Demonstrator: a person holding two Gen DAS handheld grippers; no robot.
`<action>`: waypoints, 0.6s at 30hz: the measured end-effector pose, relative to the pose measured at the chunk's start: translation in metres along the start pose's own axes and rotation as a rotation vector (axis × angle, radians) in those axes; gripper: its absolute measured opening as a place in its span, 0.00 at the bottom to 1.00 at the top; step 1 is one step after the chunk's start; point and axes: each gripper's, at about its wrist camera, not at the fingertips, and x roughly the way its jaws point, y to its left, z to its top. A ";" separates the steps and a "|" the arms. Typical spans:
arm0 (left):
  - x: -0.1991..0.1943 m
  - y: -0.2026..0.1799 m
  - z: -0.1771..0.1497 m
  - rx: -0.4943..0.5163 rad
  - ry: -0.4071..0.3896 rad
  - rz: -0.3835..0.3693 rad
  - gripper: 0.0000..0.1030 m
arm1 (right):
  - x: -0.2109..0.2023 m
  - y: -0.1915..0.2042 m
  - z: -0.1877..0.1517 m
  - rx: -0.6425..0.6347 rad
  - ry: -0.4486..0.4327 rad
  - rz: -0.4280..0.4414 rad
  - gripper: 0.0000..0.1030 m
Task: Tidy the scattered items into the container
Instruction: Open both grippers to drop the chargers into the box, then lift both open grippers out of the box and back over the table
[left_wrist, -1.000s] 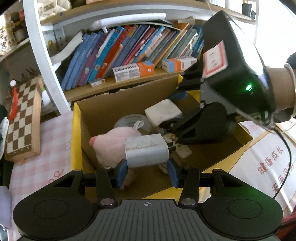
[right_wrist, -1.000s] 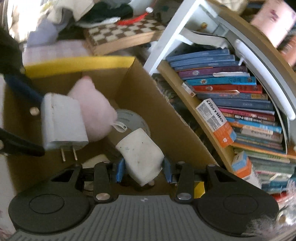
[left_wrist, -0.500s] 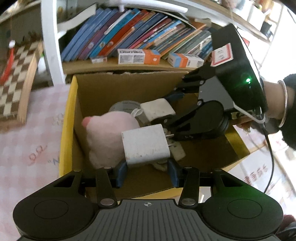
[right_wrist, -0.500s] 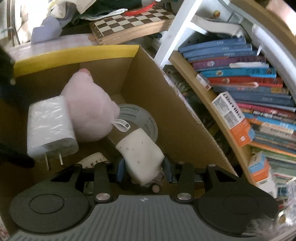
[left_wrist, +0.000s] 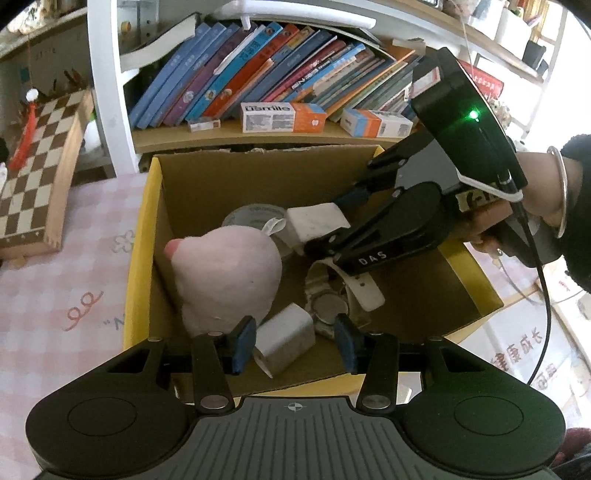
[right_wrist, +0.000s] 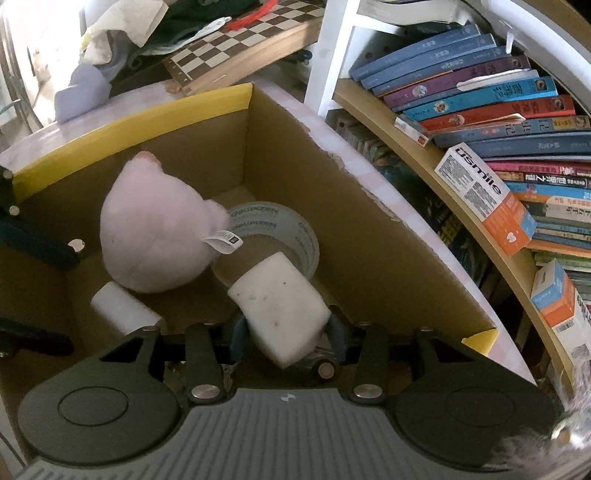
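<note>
A cardboard box (left_wrist: 258, 177) with a yellow rim holds a pink plush toy (left_wrist: 225, 273), a tape roll (left_wrist: 255, 218), a white wristwatch (left_wrist: 343, 295) and a white charger plug (left_wrist: 286, 338). My left gripper (left_wrist: 293, 341) is open over the box, and the charger lies loose on the box floor between its fingers. My right gripper (right_wrist: 286, 334) is shut on a white eraser block (right_wrist: 279, 310) and holds it inside the box above the tape roll (right_wrist: 273, 229). The plush (right_wrist: 155, 240) and the charger (right_wrist: 123, 310) show at its left.
A bookshelf (left_wrist: 258, 136) with leaning books and small cartons stands right behind the box. A folded chessboard (left_wrist: 40, 173) lies at the left on the pink checked tablecloth (left_wrist: 55, 295). Clothes (right_wrist: 122, 33) are piled beyond the chessboard.
My left gripper has opened and the charger plug has dropped from it onto the box floor. My right gripper still holds the eraser and has sunk slightly deeper into the box.
</note>
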 end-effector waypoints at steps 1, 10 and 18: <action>-0.001 -0.001 0.000 0.002 -0.003 0.005 0.48 | -0.001 -0.001 0.000 0.008 -0.003 0.004 0.44; -0.024 -0.010 0.000 0.060 -0.074 0.044 0.63 | -0.016 -0.013 -0.003 0.088 -0.066 0.038 0.61; -0.039 -0.018 0.000 0.083 -0.126 0.050 0.64 | -0.044 -0.013 -0.005 0.109 -0.152 -0.005 0.67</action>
